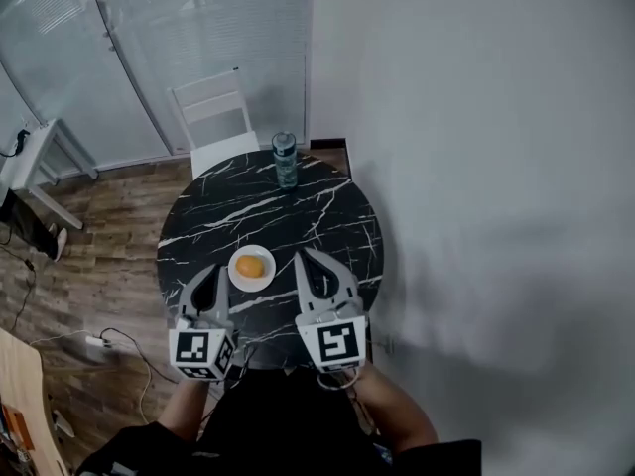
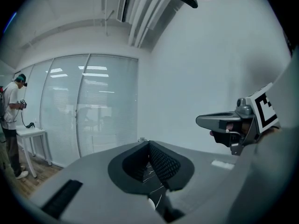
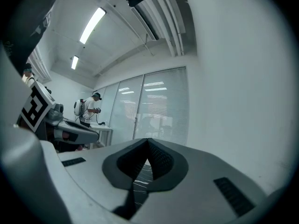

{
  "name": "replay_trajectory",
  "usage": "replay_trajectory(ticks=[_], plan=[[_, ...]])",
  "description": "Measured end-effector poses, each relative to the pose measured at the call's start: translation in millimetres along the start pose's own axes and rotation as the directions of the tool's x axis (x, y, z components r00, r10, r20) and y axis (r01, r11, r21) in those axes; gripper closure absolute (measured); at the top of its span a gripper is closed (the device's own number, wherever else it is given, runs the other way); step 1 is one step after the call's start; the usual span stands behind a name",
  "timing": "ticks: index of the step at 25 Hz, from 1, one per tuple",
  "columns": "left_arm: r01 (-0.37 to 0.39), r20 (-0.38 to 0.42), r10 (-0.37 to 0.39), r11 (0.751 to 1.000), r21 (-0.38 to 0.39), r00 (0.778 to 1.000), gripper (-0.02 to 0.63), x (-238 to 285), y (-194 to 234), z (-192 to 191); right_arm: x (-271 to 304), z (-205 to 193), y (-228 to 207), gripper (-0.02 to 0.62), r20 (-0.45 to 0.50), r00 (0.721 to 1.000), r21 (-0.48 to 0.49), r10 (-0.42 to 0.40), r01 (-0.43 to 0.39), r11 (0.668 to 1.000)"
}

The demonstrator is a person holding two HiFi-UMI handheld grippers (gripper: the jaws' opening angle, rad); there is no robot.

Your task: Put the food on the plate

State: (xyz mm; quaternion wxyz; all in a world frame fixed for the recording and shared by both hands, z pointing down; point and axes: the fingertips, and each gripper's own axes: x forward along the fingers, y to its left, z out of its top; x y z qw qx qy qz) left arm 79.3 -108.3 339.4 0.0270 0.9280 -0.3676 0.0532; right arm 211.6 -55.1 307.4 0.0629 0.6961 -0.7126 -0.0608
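A white plate (image 1: pixel 238 280) lies on the near half of the round black marble table (image 1: pixel 298 206), and an orange piece of food (image 1: pixel 250 265) rests on it. My left gripper (image 1: pixel 210 270) hangs just left of the plate with its jaws shut and nothing between them. My right gripper (image 1: pixel 303 257) is just right of the plate, also shut and empty. Both point roughly level, away from me. In the left gripper view the jaw tips (image 2: pixel 149 143) meet, with the right gripper (image 2: pixel 200 121) off to the side. The right gripper view shows its own tips (image 3: pixel 148 140) closed.
A water bottle (image 1: pixel 285 159) stands at the table's far edge, with a white chair (image 1: pixel 213 107) behind it. A wall runs along the right and glass partitions along the back. A small white table (image 1: pixel 35 152) and a person (image 3: pixel 88 108) are at the far left. Cables (image 1: pixel 99 342) lie on the floor.
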Motion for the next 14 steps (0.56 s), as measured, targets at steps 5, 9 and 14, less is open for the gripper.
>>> replay_trajectory(ticks=[5,9,14], plan=[[-0.002,0.007,0.002,1.0,0.008,1.0,0.606,2.6,-1.9,0.7,-2.1,-0.8,-5.7,0.6,0.01,1.0,-0.019,0.006,-0.006,1.0],[-0.015,0.003,0.015,1.0,0.009,1.0,0.607,1.3,-4.5,-1.3,-1.4,-4.5,-3.4,0.6,0.015,1.0,0.004,0.014,-0.014,1.0],[-0.017,-0.013,0.017,1.0,0.022,1.0,0.607,5.7,2.4,-4.3,3.6,-6.5,-2.9,0.6,0.022,1.0,0.021,0.002,-0.003,1.0]])
